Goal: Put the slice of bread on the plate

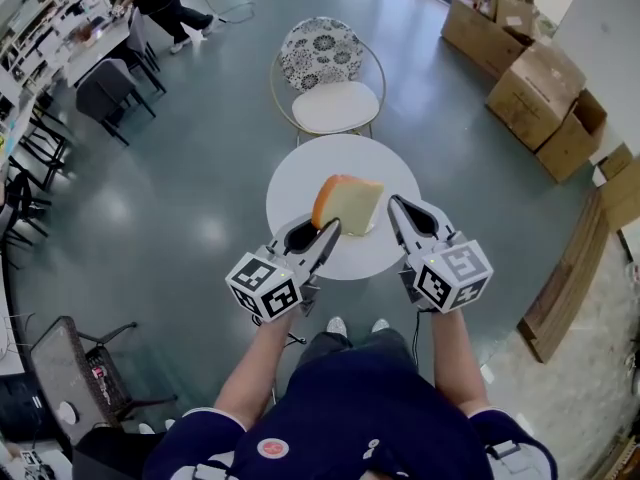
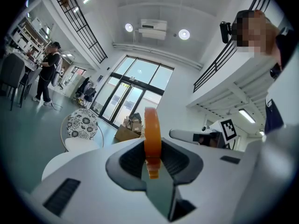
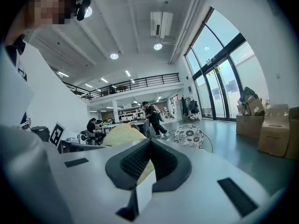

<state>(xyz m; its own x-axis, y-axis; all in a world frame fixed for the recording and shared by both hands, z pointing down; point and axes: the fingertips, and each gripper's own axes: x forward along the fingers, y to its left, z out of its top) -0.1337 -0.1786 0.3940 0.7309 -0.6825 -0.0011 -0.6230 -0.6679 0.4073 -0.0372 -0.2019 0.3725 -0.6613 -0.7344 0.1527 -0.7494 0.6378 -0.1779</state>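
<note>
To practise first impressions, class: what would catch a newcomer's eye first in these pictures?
The slice of bread stands out, pinched by its orange crust in the left gripper above the round white table. Next comes the right gripper, close beside the bread's other edge, and then the flower-patterned chair on the far side of the table.

Left forearm [image 1: 250, 368] and right forearm [image 1: 455, 353] reach forward from 6 o'clock. Left gripper [image 1: 327, 230] points toward 1 o'clock, jaws clamped on the slice of bread [image 1: 352, 204]. Right gripper [image 1: 394, 205] points toward 11 o'clock, jaws closed together.
</note>
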